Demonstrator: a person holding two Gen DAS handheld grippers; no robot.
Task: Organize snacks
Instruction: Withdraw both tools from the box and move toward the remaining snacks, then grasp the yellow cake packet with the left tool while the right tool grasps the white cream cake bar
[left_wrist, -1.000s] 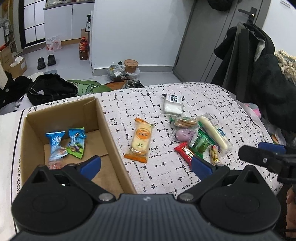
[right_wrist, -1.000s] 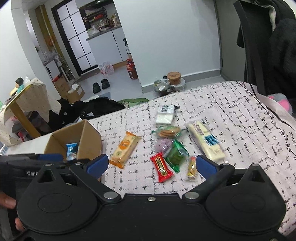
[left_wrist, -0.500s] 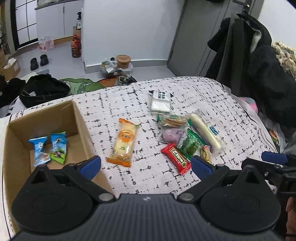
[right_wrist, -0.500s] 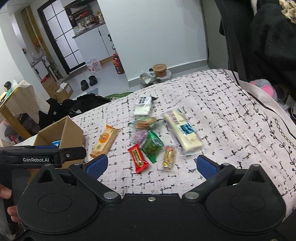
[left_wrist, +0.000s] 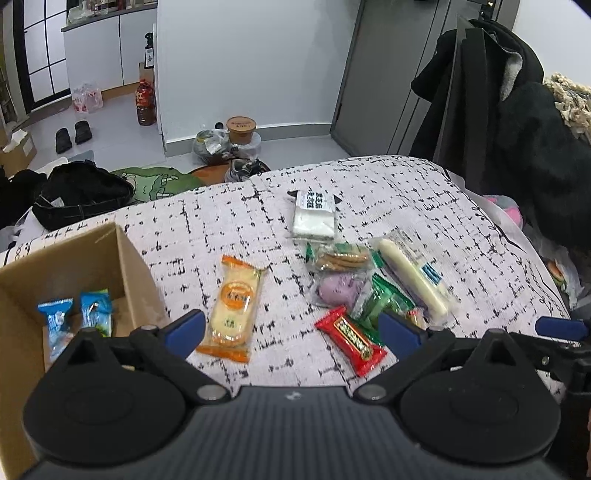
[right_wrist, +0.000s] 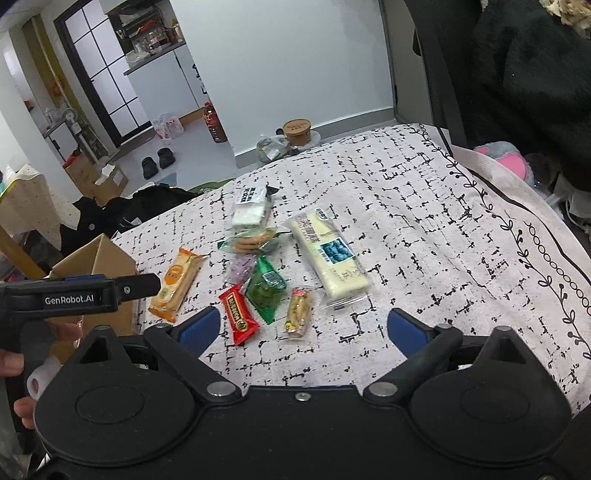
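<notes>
Snacks lie loose on your speckled cloth, red wrapped bar (right_wrist: 238, 314) nearest, two blue packets (left_wrist: 75, 317) already in the brown cardboard box (left_wrist: 136, 266), so both grippers, left (left_wrist: 291, 328) and right (right_wrist: 303, 326), hover spread wide and empty, the right's jaws having just narrowed slightly.

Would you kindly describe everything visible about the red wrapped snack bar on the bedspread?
The red wrapped snack bar is a glossy, sealed plastic packet with a gold-framed dark label and crimped ends. It lies flat and diagonal on the white black-flecked bedspread, its upper end against the green foil packet, untouched by either gripper.
</notes>
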